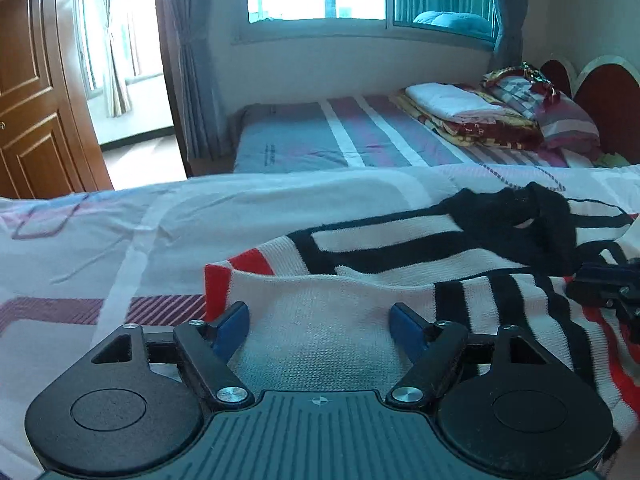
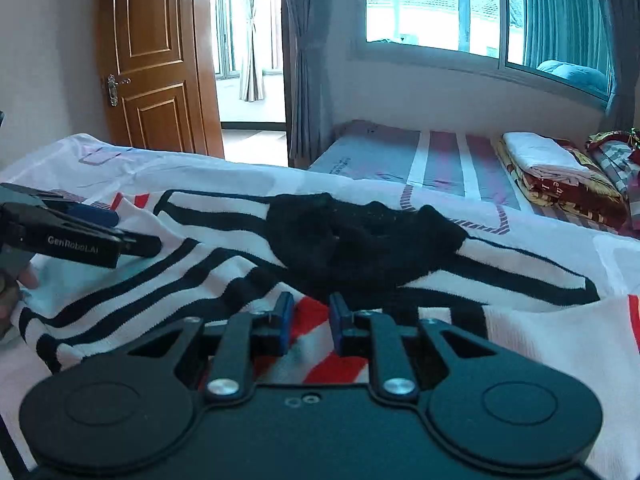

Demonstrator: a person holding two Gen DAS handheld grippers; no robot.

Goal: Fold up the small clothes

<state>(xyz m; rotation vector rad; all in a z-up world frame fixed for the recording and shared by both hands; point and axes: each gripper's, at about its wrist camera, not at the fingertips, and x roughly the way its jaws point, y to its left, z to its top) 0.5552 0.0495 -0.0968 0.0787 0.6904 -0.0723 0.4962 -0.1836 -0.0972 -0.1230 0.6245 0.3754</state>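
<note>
A white knit sweater with black and red stripes and a black collar lies spread on the bed. My left gripper is open wide, its blue pads on either side of a white sleeve with a red cuff, not pressing it. In the right wrist view the left gripper hovers over the sweater's left edge. My right gripper stands low over the red-striped part of the sweater. Its jaws leave a narrow gap, and the cloth shows flat beneath them. It also shows at the right edge of the left wrist view.
The bed has a white sheet with purple patterns. Beyond it lies a lower mattress with grey and purple stripes and a stack of folded blankets. A wooden door stands open at the left, below a window with grey curtains. A person's fingers show at the left.
</note>
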